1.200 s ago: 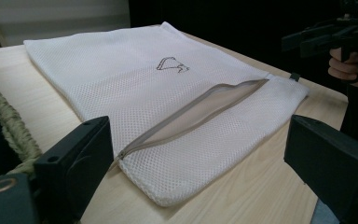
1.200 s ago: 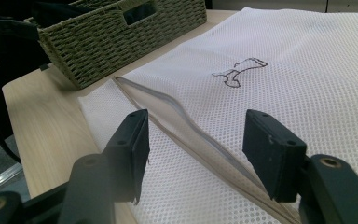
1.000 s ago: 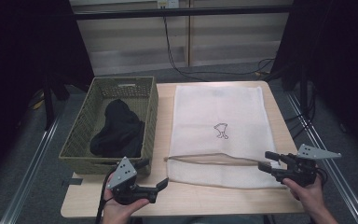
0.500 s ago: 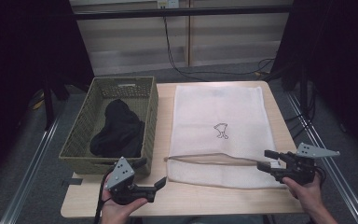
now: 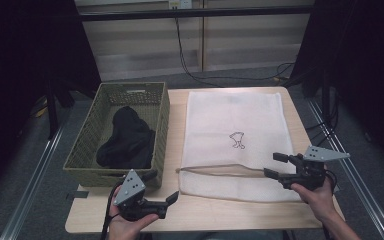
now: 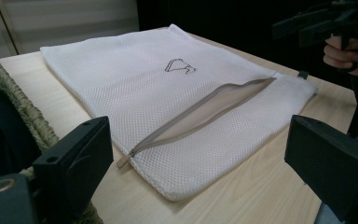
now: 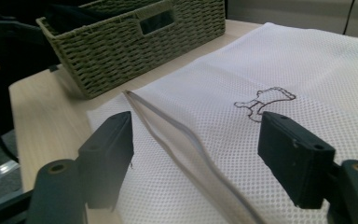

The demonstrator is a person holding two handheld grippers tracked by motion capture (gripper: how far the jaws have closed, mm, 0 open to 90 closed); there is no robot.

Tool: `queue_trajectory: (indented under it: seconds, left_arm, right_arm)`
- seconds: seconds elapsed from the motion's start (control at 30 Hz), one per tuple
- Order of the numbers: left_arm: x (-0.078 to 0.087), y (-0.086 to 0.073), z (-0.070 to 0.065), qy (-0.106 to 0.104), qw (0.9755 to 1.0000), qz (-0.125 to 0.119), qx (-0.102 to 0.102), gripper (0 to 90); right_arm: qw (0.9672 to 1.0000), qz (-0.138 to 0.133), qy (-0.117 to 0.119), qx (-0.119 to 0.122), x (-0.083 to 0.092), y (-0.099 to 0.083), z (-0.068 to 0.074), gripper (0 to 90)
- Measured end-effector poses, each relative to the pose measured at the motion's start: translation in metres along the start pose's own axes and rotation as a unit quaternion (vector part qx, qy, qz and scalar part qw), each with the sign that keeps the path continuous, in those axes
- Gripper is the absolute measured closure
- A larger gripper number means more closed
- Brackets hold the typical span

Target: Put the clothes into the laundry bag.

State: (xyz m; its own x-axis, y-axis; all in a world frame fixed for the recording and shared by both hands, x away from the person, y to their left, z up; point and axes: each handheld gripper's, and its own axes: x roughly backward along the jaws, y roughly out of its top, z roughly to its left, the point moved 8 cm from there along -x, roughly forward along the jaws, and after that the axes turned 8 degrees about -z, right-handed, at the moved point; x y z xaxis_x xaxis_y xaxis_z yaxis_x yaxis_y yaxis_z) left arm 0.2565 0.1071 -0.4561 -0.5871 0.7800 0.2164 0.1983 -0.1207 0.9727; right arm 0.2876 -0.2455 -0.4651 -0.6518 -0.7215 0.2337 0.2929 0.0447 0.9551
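A white mesh laundry bag with a small printed figure lies flat on the table. Its zipper gapes open along the near end; in the left gripper view the zipper runs across the bag. My right gripper hovers over the bag's near right corner. Its jaws have just been opening and stand open with nothing between them, over the mesh in the right gripper view. My left gripper rests open near the table's front left, pointing at the bag.
A green woven basket stands left of the bag with a black garment inside; its wall is close to the bag's edge. Bare tabletop runs along the front. Dark curtains and metal rails flank the table.
The right gripper has lifted slightly and drifted a little leftward over the bag's corner, its jaws wider apart. The left gripper has kept still.
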Motion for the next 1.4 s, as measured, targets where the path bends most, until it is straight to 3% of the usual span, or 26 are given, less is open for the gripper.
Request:
queue_trajectory:
  seconds: [0.07,0.37,0.47,0.63,0.73,0.8,0.9,1.17,1.3,1.4]
  left_arm:
    - [-0.001,-0.001,-0.001,0.002,1.0,-0.001,-0.002,7.9]
    - [0.001,0.0,0.004,0.012,0.9999,-0.01,-0.001,6.1]
    - [0.0,-0.002,0.005,0.014,0.9999,-0.008,-0.003,6.1]
    - [0.0,-0.001,0.005,0.013,0.9999,-0.01,-0.005,6.0]
    - [0.0,-0.002,0.007,0.016,0.9998,-0.011,0.0,6.4]
    - [0.001,-0.002,0.007,0.015,0.9998,-0.008,0.003,7.0]
    - [0.001,-0.003,0.009,0.016,0.9998,-0.006,0.002,7.1]
    - [0.0,-0.003,0.006,0.003,1.0,-0.007,0.001,7.1]
    - [-0.001,-0.002,0.007,0.001,1.0,-0.007,0.0,7.1]
    - [-0.001,-0.003,0.006,-0.002,1.0,-0.005,-0.003,7.3]
  right_arm:
    - [0.9999,0.002,-0.01,0.01,-0.007,0.004,-0.002,28.7]
    - [0.9991,0.035,0.0,0.022,-0.04,0.005,-0.008,31.5]
    - [0.9979,0.045,-0.002,0.045,-0.059,0.004,-0.01,32.5]
    - [0.9963,0.078,-0.006,0.037,-0.074,-0.002,-0.013,36.2]
    - [0.9948,0.099,0.015,0.019,-0.088,-0.011,-0.009,31.8]
    - [0.993,0.113,0.025,0.026,-0.093,-0.017,-0.007,31.8]
    - [0.991,0.126,0.025,0.036,-0.099,-0.024,-0.007,31.8]
    - [0.9896,0.136,0.034,0.028,-0.107,-0.036,-0.011,32.6]
    - [0.9861,0.156,0.039,0.041,-0.113,-0.047,-0.008,32.6]
    - [0.9833,0.172,0.025,0.053,-0.116,-0.056,-0.011,30.0]
